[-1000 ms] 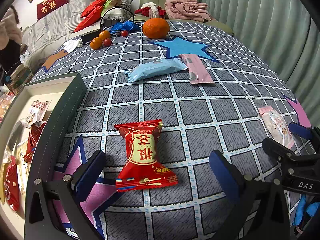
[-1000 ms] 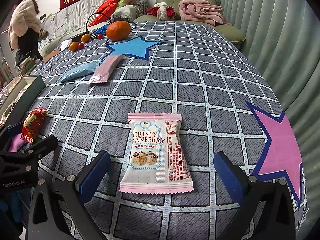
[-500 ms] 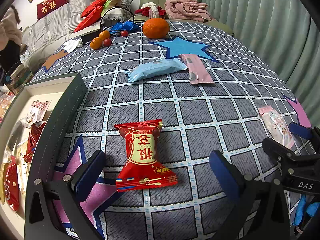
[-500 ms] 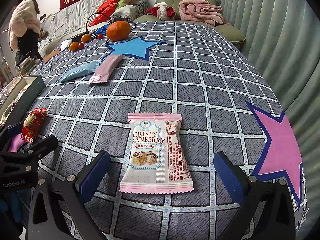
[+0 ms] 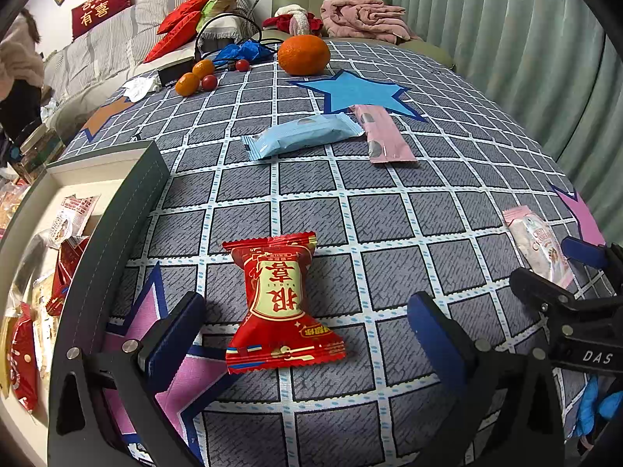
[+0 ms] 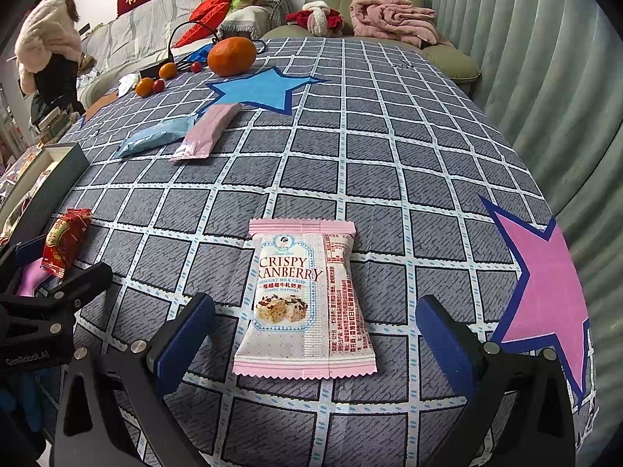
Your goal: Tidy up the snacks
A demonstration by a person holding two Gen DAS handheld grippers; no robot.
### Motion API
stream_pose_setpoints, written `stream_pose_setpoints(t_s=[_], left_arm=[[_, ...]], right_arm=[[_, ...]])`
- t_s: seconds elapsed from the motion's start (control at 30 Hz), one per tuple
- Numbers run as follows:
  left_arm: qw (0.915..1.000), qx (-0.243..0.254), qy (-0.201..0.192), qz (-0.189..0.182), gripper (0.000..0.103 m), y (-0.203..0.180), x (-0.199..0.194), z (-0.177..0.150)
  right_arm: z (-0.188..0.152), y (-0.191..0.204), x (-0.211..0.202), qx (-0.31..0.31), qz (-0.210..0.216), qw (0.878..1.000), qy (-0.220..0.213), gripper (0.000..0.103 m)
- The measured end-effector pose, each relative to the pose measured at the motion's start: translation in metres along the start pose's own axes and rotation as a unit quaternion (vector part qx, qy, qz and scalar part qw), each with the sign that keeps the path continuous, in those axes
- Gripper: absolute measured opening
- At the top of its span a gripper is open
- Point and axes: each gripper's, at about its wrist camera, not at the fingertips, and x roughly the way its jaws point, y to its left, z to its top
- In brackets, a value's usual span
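Observation:
A red snack packet (image 5: 281,301) lies on the checked tablecloth between the fingers of my left gripper (image 5: 307,323), which is open and not touching it. A pink-and-white cranberry nougat packet (image 6: 305,303) lies between the fingers of my right gripper (image 6: 315,330), also open and apart from it. A light blue packet (image 5: 301,136) and a pink packet (image 5: 381,134) lie farther back. A dark-walled box (image 5: 117,225) at the left holds several snacks. The red packet (image 6: 64,241) and the box (image 6: 58,179) also show in the right wrist view.
A large orange (image 5: 303,54), small oranges (image 5: 192,78), red cherry tomatoes (image 5: 209,82) and a black cable sit at the table's far end. A sofa, a green armchair and a curtain (image 6: 564,78) surround the table. A person (image 6: 46,54) stands at far left.

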Motion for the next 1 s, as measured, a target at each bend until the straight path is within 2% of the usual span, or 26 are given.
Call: stream_pose_setpoints(t_s=[0.27, 1.0], left_arm=[[1.0, 0.0, 0.0, 0.0, 0.103, 0.0, 0.0, 0.0], [1.0, 0.0, -0.001, 0.001, 0.103, 0.0, 0.001, -0.001]], right_arm=[[0.027, 0.003, 0.015, -0.028, 0.018, 0.999, 0.043, 0.103], [0.024, 0.004, 0.013, -0.035, 0.022, 0.999, 0.021, 0.103]])
